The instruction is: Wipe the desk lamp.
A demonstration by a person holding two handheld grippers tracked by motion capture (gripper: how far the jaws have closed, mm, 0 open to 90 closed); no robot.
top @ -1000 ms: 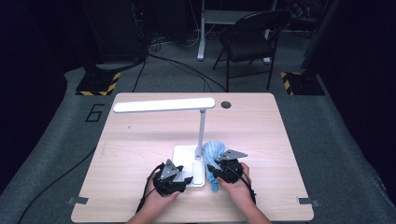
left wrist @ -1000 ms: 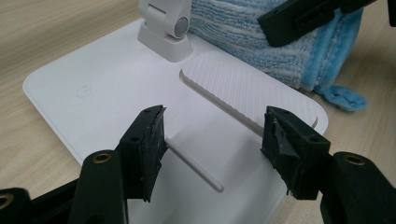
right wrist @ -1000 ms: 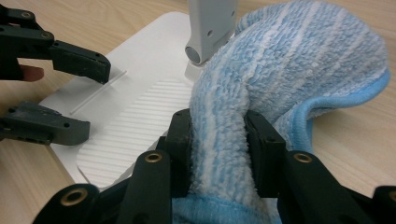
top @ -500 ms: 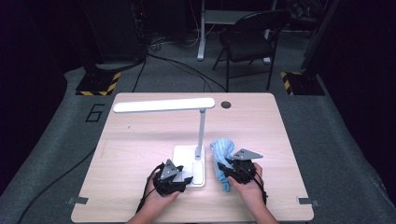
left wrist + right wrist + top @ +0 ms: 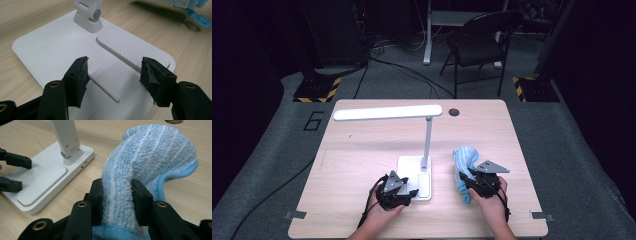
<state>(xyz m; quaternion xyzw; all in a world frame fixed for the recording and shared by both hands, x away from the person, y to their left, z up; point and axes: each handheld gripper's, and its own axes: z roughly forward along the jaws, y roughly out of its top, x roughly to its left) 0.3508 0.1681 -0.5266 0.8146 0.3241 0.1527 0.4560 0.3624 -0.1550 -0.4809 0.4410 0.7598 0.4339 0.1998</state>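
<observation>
Right gripper [image 5: 117, 202] clamped tight on bunched blue terry cloth [image 5: 150, 157], lower centre of right gripper view, fluffy ribbed pile, hemmed edge. Left gripper [image 5: 113, 75] jaws wide apart over white lamp base [image 5: 62, 50], lower half of left gripper view; smooth matte plastic, rounded corners, ribbed pad. Pale woodgrain table [image 5: 362, 150].

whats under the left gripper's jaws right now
The white lamp base lies under the left gripper, whose open jaws hover over its smooth part beside the ribbed pad. The wooden table beneath the base is covered there. The right gripper pinches the blue cloth.
</observation>
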